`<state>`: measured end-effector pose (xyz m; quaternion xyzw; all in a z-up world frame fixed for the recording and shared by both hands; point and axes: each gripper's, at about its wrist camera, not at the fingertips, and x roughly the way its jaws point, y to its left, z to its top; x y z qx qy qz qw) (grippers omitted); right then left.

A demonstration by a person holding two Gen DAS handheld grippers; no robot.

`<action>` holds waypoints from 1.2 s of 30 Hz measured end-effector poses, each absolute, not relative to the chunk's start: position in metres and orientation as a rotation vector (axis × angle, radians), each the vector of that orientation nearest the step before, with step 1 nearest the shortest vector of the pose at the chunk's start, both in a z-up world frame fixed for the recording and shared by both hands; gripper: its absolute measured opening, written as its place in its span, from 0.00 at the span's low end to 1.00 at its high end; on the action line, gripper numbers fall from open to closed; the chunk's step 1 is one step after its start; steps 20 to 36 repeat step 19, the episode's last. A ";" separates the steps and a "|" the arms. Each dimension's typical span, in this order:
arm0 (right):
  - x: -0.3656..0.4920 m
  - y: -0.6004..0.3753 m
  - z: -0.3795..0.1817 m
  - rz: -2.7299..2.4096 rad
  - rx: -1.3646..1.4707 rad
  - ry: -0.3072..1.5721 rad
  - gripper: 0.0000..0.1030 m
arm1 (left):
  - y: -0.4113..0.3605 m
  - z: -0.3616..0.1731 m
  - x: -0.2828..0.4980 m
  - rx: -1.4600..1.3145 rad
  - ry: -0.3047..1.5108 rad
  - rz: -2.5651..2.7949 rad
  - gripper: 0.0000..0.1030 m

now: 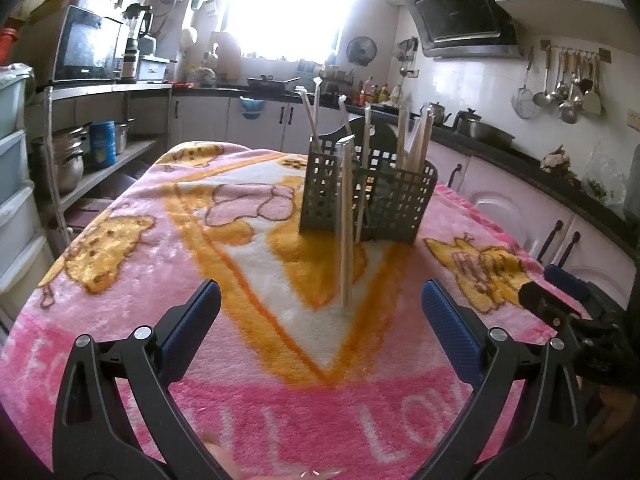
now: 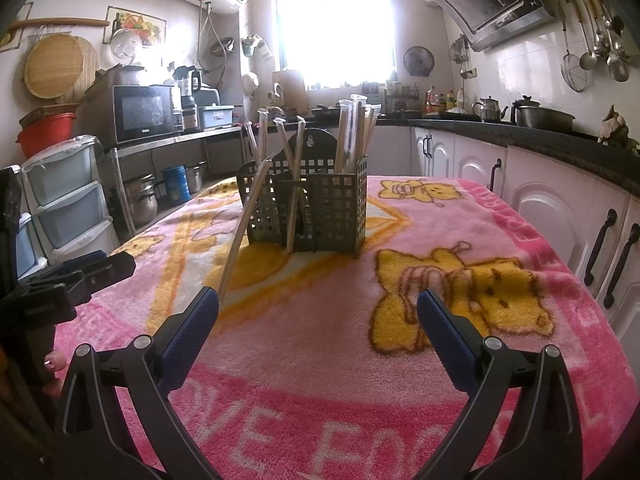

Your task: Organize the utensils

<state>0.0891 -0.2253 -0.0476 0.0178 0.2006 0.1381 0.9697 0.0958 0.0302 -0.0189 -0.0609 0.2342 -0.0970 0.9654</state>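
Chopsticks stand mostly sorted in a grey lattice holder point(image 1: 366, 196) at the far middle of the pink blanket point(image 1: 120, 280). Going left to right, the left gripper point(image 1: 320, 320) gapes wide and empty; a wrapped pair point(image 1: 346, 220) leans outside the holder's near wall, foot on the cloth; the right gripper point(image 2: 318, 320) is equally wide and empty. That pair looks light, stiff and slick in its sleeve, so a mid-shaft pinch probably suits it best.
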 end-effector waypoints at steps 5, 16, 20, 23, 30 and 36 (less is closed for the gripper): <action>0.090 -0.226 -0.048 0.281 0.030 0.407 0.94 | 0.031 -0.018 0.095 -0.129 0.484 -0.168 0.89; 0.107 -0.251 -0.034 0.213 0.053 0.442 0.94 | 0.055 -0.013 0.112 -0.170 0.531 -0.128 0.89; 0.135 -0.276 -0.026 0.145 0.065 0.511 0.94 | 0.086 -0.005 0.133 -0.181 0.546 -0.038 0.89; 0.135 -0.276 -0.026 0.145 0.065 0.511 0.94 | 0.086 -0.005 0.133 -0.181 0.546 -0.038 0.89; 0.135 -0.276 -0.026 0.145 0.065 0.511 0.94 | 0.086 -0.005 0.133 -0.181 0.546 -0.038 0.89; 0.135 -0.276 -0.026 0.145 0.065 0.511 0.94 | 0.086 -0.005 0.133 -0.181 0.546 -0.038 0.89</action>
